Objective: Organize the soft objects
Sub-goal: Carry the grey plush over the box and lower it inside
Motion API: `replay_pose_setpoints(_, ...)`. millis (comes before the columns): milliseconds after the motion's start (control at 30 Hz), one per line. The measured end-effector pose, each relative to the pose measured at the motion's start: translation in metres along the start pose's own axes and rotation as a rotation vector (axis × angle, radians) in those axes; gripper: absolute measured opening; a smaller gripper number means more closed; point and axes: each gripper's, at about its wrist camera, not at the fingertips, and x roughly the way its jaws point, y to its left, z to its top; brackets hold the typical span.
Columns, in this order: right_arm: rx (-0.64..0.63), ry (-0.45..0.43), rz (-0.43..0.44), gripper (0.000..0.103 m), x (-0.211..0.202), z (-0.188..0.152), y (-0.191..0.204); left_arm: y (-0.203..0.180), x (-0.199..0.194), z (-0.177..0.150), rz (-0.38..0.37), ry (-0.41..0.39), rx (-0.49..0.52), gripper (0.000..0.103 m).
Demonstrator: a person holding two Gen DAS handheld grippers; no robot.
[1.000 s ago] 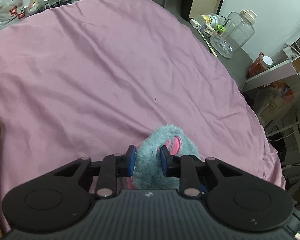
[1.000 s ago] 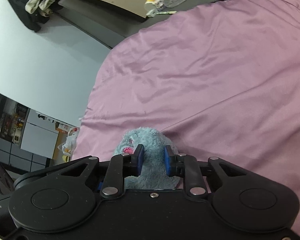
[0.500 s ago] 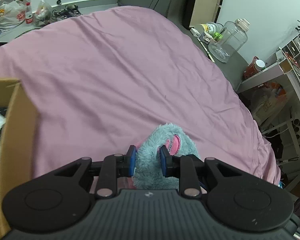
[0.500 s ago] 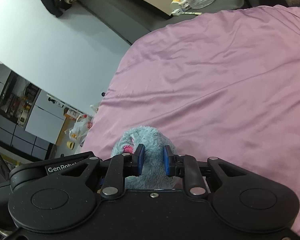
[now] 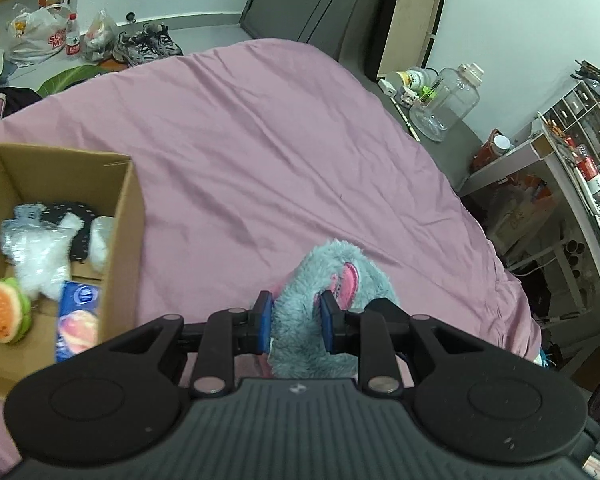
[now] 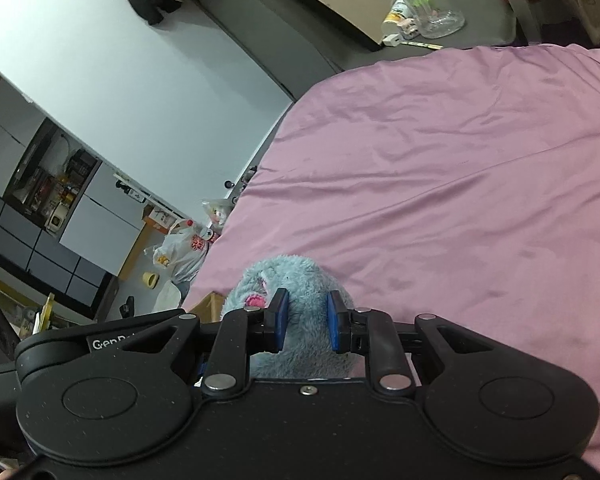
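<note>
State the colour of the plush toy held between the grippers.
The plush toy is shaggy blue-grey with pink patches, clearest in the left wrist view.

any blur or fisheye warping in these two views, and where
Left wrist view: the cardboard box and the toys inside it are smeared by motion blur, while the blue plush toy in the left gripper is sharp; shelves at the right edge bow strongly. Right wrist view: mostly sharp, the wall edges curve, and the pink bedsheet shows soft sheen, no hard glare.
</note>
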Motion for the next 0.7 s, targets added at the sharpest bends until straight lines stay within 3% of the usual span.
replay_pose_setpoints(700, -0.112, 0.025, 0.002, 0.02, -0.001, -0.043, 0.099, 0.079, -0.078, -0.001, -0.028, -0.062, -0.066, 0.024)
